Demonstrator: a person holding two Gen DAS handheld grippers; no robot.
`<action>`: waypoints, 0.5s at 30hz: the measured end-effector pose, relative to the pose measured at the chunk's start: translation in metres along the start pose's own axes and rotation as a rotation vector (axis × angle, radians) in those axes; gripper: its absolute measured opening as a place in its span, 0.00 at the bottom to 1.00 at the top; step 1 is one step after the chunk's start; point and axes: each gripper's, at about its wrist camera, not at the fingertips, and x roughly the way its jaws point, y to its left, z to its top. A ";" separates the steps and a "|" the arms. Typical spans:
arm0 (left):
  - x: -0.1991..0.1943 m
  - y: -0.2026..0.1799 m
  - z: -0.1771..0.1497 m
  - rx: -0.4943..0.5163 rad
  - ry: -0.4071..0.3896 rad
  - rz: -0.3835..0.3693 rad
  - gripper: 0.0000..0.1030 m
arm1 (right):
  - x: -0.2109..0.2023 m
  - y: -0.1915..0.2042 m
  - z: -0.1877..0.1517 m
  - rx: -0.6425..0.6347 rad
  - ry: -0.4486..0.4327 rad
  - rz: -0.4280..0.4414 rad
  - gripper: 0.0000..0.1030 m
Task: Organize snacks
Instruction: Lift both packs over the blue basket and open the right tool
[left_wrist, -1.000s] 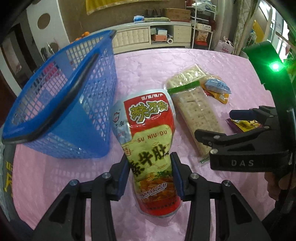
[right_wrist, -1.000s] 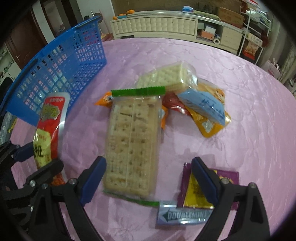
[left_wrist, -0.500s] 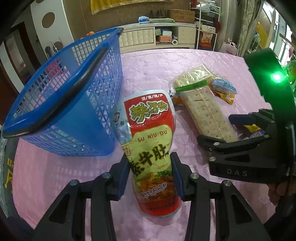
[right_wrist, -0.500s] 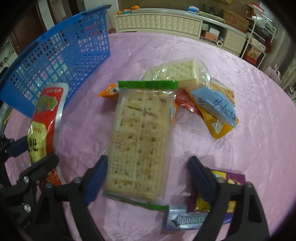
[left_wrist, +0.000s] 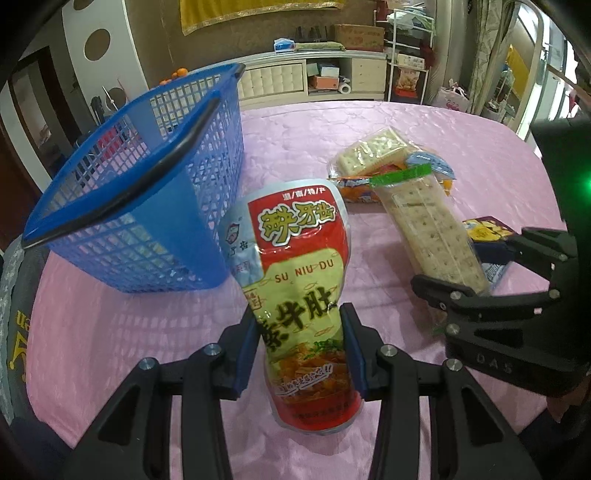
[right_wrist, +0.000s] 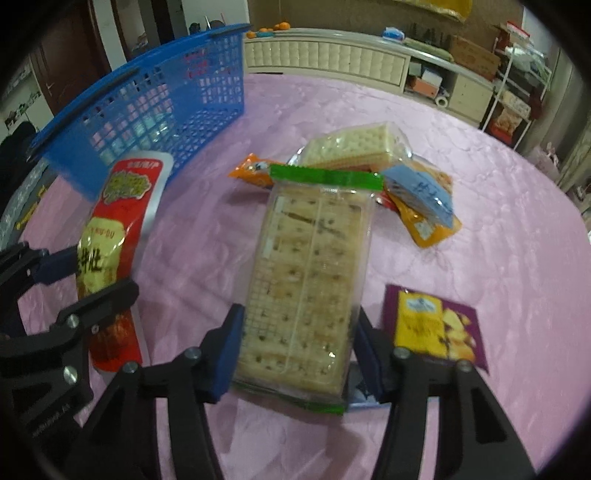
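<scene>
Two pairs of fingers each grip a snack. The left gripper is clamped on the red pouch, which stands upright above the pink desk just beside the blue basket. The right gripper has just been closing, and its blue pads now sit against both long sides of the cracker pack. A purple packet lies just right of it; a second cracker pack and orange sachets lie beyond.

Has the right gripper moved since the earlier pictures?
Yes. The right gripper moved forward along the long cracker pack, away from the purple packet; its jaws have been closing around the pack.
</scene>
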 end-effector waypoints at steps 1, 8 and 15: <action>-0.004 0.000 -0.001 0.001 -0.004 -0.002 0.39 | -0.004 0.001 -0.005 0.011 -0.002 0.001 0.59; -0.033 0.003 -0.009 0.007 -0.039 -0.020 0.39 | -0.040 0.012 -0.019 0.031 -0.029 -0.012 0.59; -0.070 0.009 -0.017 0.008 -0.090 -0.058 0.39 | -0.092 0.032 -0.020 0.038 -0.097 -0.039 0.59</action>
